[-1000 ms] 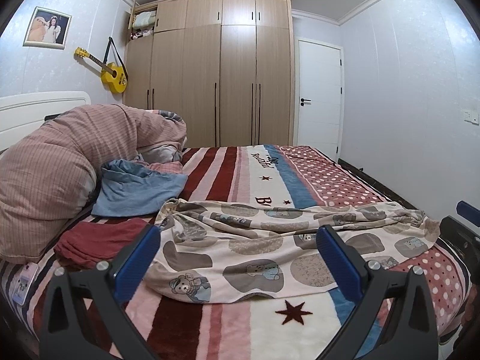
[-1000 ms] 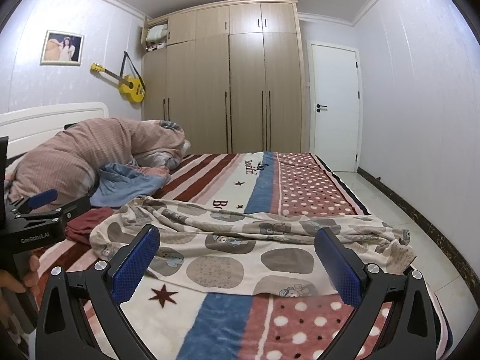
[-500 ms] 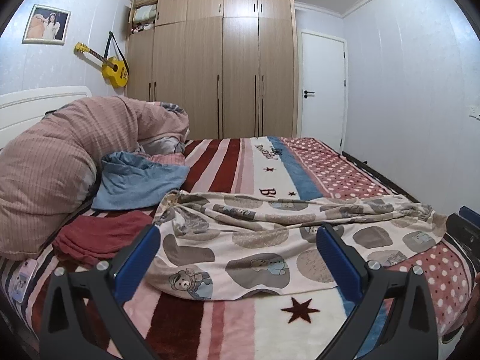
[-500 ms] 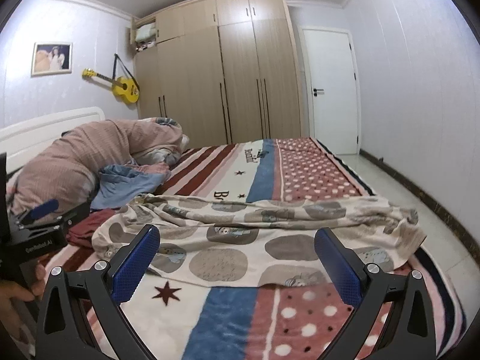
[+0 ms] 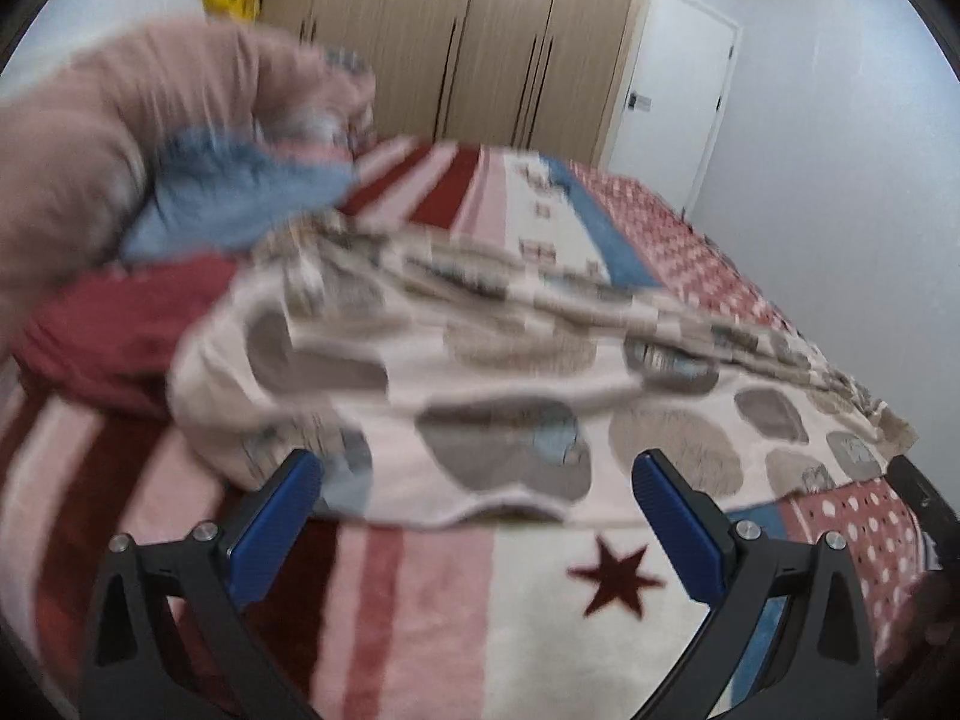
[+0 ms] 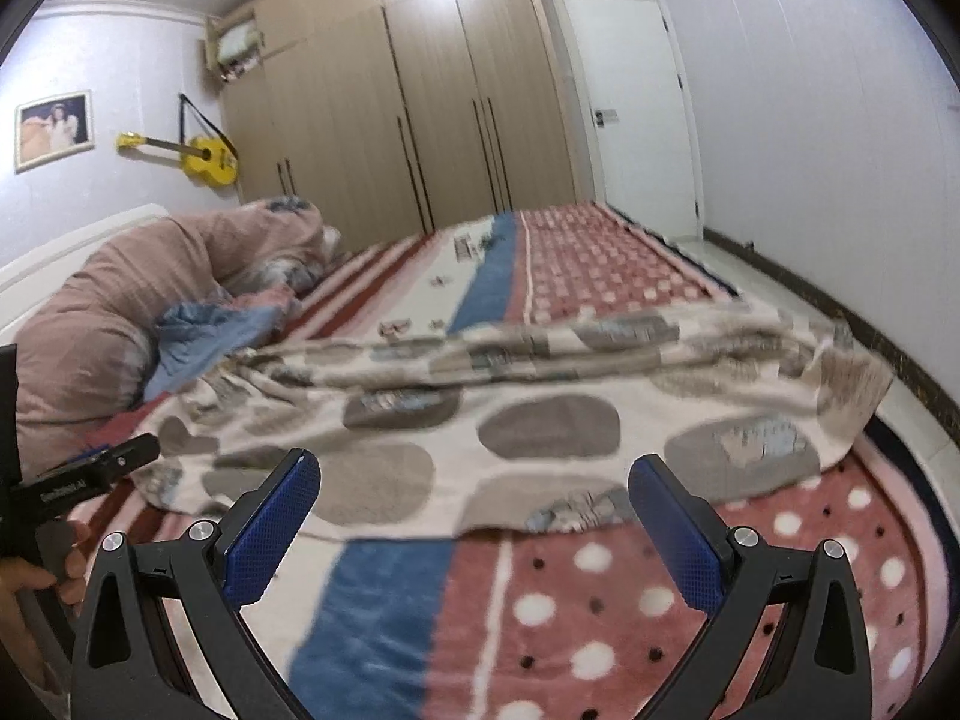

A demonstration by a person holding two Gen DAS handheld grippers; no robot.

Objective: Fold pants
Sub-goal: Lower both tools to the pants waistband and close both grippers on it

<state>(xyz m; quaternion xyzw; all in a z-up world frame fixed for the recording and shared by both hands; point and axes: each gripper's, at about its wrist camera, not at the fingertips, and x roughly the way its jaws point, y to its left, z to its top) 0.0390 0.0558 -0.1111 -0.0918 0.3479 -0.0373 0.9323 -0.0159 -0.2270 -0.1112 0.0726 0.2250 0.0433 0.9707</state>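
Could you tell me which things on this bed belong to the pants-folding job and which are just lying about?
Job:
- patterned pants, spread across the bed
- left gripper, open, empty
- right gripper, open, empty

Lying about:
- pink duvet
- blue cloth
- dark red cloth
- striped blanket
- yellow guitar
- wardrobe

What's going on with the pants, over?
Left gripper open, right gripper open, both empty. Pants spread flat across the bed, unfolded, near edge between each gripper's fingers. Red cloth touching the pants' left end.
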